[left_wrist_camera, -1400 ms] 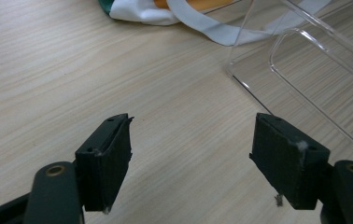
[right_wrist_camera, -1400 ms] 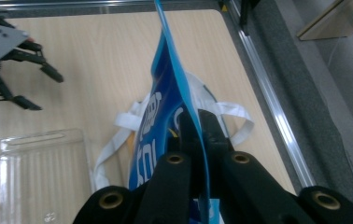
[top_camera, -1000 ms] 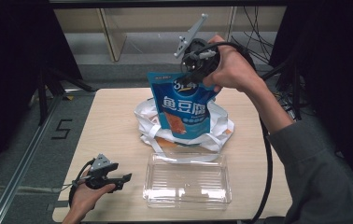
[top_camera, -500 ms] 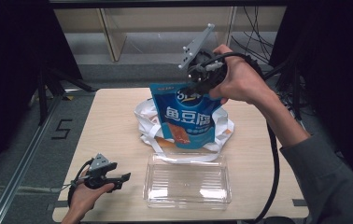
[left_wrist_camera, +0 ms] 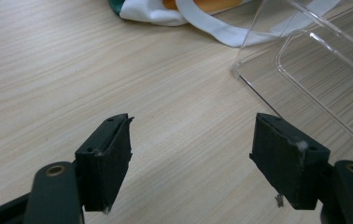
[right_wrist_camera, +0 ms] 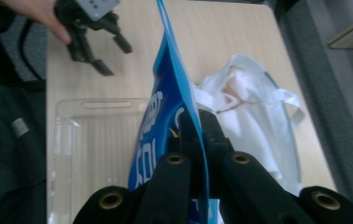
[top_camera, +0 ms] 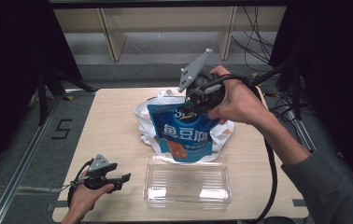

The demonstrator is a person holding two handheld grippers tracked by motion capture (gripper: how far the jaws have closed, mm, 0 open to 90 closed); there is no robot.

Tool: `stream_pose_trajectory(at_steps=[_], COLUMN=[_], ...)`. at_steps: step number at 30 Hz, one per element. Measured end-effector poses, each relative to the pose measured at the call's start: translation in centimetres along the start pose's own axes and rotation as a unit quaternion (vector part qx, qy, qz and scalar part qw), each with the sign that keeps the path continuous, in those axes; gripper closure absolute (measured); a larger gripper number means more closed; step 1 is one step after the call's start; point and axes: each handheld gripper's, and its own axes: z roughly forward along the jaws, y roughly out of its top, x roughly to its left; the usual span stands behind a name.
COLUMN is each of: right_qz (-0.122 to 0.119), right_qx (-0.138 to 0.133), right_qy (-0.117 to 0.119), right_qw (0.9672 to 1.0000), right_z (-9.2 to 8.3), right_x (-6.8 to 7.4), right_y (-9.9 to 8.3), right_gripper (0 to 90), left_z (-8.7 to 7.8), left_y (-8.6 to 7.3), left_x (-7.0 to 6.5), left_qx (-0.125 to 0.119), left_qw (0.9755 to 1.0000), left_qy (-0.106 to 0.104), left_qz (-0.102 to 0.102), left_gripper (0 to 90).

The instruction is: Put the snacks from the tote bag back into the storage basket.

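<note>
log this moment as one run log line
right gripper: shut on blue snack pouch, held above white bag | left gripper: open, on table | clear tray: empty

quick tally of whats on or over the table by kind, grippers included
blue snack pouch: 1, hanging from the right gripper, whose jaws are clamped on its top edge
white bag: 1, behind the pouch
clear plastic tray: 1
grippers: 2, the left gripper open and empty
total: 5
</note>
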Motion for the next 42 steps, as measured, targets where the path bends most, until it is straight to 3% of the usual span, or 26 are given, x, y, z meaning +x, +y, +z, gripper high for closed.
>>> stream_pose_trajectory(at_steps=[3, 4, 10, 11, 16, 18, 19, 23, 24, 27, 28, 29, 30, 31, 35, 37, 38, 39, 40, 41, 42], right_qz=[0.006, -0.003, -0.005, 0.005, -0.006, -0.009, -0.005, -0.008, -0.004, -0.001, 0.003, -0.004, 0.004, 0.003, -0.013, 0.007, 0.003, 0.007, 0.006, 0.006, -0.001], right_qx=[-0.002, 0.0, 0.008, 0.005, 0.012, 0.013, 0.013, 0.011, 0.011, 0.013, 0.014, 0.008, 0.013, 0.013, 0.01, 0.015, 0.012, 0.013, 0.012, 0.013, 0.009], right_qy=[0.008, 0.003, 0.027, 0.031, 0.038, 0.051, 0.046, 0.055, 0.054, 0.057, 0.06, 0.058, 0.062, 0.057, 0.061, 0.059, 0.059, 0.061, 0.06, 0.062, 0.061], right_qw=[0.9999, 1.0, 0.9996, 0.9995, 0.9992, 0.9986, 0.9989, 0.9984, 0.9985, 0.9983, 0.9981, 0.9983, 0.998, 0.9983, 0.998, 0.9982, 0.9982, 0.998, 0.9981, 0.998, 0.9981], right_z=[0.4, 0.6, 1.5, 1.7, 2.7, 3.3, 3.5, 4.4, 4.6, 5.3, 5.5, 5.8, 5.9, 6.1, 6.7, 6.7, 6.9, 6.9, 7.0, 7.1, 7.1], right_x=[0.7, 0.8, 1.6, 1.9, 2.3, 2.2, 2.3, 2.3, 2.3, 2.3, 2.4, 2.3, 2.3, 2.4, 2.3, 2.5, 2.5, 2.5, 2.5, 2.4, 2.2], right_y=[-0.4, -0.4, -1.0, -1.2, -1.9, -2.2, -2.3, -2.8, -3.0, -3.4, -3.5, -3.7, -3.8, -3.9, -4.1, -4.3, -4.4, -4.5, -4.6, -4.8, -4.9], right_gripper=[90.0, 90.0, 90.0, 90.0, 90.0, 90.0, 90.0, 90.0, 90.0, 90.0, 90.0, 90.0, 90.0, 90.0, 90.0, 90.0, 90.0, 90.0, 90.0, 90.0, 90.0], left_z=[0.0, -0.1, -0.1, 0.0, -0.1, -0.1, -0.1, -0.1, 0.0, 0.0, -0.1, -0.1, -0.1, -0.2, 0.0, -0.4, -0.1, -0.3, -0.1, -0.1, -0.3], left_y=[-0.1, 0.0, 0.0, 0.0, 0.0, -0.1, -0.2, -0.1, -0.2, -0.1, -0.1, -0.1, -0.2, -0.1, -0.2, -0.1, -0.1, -0.1, -0.2, -0.2, -0.2], left_x=[-0.1, 0.0, 0.0, 0.0, -0.1, 0.0, -0.2, 0.0, -0.1, -0.1, 0.0, -0.1, -0.1, -0.1, -0.1, 0.2, 0.0, 0.3, 0.0, 0.0, 0.2], left_qx=[-0.007, -0.003, -0.006, -0.006, -0.01, -0.004, -0.012, -0.008, -0.013, -0.023, -0.009, -0.009, -0.011, -0.01, -0.012, 0.003, -0.014, 0.005, -0.006, -0.009, -0.001], left_qw=[1.0, 1.0, 1.0, 1.0, 0.9999, 1.0, 0.9998, 0.9999, 0.9998, 0.9996, 0.9999, 0.9998, 0.9998, 0.9999, 0.9998, 0.9999, 0.9998, 0.9999, 0.9999, 0.9999, 0.9999], left_qy=[-0.002, -0.002, -0.005, -0.006, -0.001, -0.002, -0.004, -0.006, -0.007, -0.003, -0.005, -0.006, -0.006, -0.006, -0.007, -0.005, -0.006, -0.006, -0.006, -0.007, -0.007], left_qz=[-0.005, 0.0, -0.002, -0.001, -0.005, -0.004, -0.015, -0.009, -0.016, -0.012, -0.009, -0.013, -0.014, -0.007, -0.017, 0.01, -0.01, 0.006, -0.009, -0.011, 0.008], left_gripper=[27.8, 27.8, 27.8, 27.8, 27.8, 27.8, 27.8, 27.8, 27.8, 27.8, 27.8, 27.8, 27.8, 27.8, 27.8, 27.8, 27.8, 27.8, 27.8, 27.8, 27.8])
